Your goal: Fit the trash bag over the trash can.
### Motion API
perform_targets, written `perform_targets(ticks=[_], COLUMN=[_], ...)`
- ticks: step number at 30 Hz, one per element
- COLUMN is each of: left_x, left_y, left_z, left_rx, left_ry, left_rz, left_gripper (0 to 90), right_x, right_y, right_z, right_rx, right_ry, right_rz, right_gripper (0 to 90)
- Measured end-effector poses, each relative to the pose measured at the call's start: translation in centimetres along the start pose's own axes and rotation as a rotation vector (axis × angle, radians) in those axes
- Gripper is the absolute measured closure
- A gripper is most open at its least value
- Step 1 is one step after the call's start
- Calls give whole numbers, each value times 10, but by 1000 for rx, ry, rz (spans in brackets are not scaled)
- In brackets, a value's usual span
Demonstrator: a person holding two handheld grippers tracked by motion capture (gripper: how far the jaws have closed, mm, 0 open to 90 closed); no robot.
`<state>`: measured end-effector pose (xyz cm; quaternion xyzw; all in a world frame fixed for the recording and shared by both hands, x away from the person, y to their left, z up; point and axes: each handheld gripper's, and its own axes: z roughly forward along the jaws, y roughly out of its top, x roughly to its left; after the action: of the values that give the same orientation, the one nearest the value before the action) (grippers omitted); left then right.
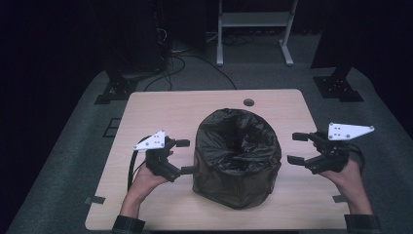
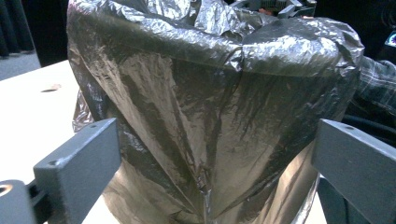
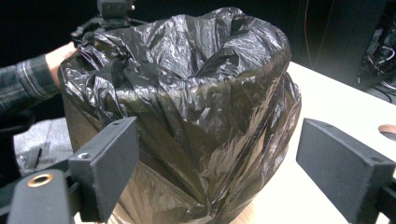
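A round bin lined with a black plastic bag (image 1: 237,156) stands in the middle of the light wooden table (image 1: 160,109). The bag is folded over the rim and drapes down the sides. My left gripper (image 1: 185,156) is open just left of the bin, its jaws pointing at the bag's side (image 2: 205,116). My right gripper (image 1: 297,147) is open to the right of the bin, a short gap away, facing the bag (image 3: 187,93). Neither gripper holds anything.
A small round hole (image 1: 249,102) sits near the table's far edge. Beyond the table are grey carpet, black stand feet (image 1: 114,90), cables and a white frame (image 1: 253,29). Tape marks (image 1: 95,200) lie at the front corners.
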<state>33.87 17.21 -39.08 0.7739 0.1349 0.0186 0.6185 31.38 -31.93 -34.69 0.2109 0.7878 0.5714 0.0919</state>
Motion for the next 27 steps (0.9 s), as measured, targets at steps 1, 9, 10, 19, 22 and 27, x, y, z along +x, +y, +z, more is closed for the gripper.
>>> perform_targets(ticks=[1, 9, 10, 19, 22, 27], left_x=[0, -2, -2, -5, -7, -7], left_y=[0, 1, 2, 4, 5, 5], left_z=[0, 3, 3, 8, 9, 12], left_rx=[2, -3, -4, 3, 4, 10], left_ry=[1, -3, -5, -14, -19, -20], left_rz=[0, 3, 3, 14, 18, 16], left_gripper=[0, 0, 0, 0, 0, 0], right_x=[0, 6, 7, 14, 16, 19], right_y=[3, 32, 37, 70, 78, 92], right_z=[0, 7, 9, 26, 36, 53], right_rx=[3, 27, 30, 78, 109, 143], right_ry=[8, 32, 34, 56, 68, 84], right_rz=[-9, -58, -65, -116, -126, -143], right_gripper=[105, 105, 105, 105, 105, 104])
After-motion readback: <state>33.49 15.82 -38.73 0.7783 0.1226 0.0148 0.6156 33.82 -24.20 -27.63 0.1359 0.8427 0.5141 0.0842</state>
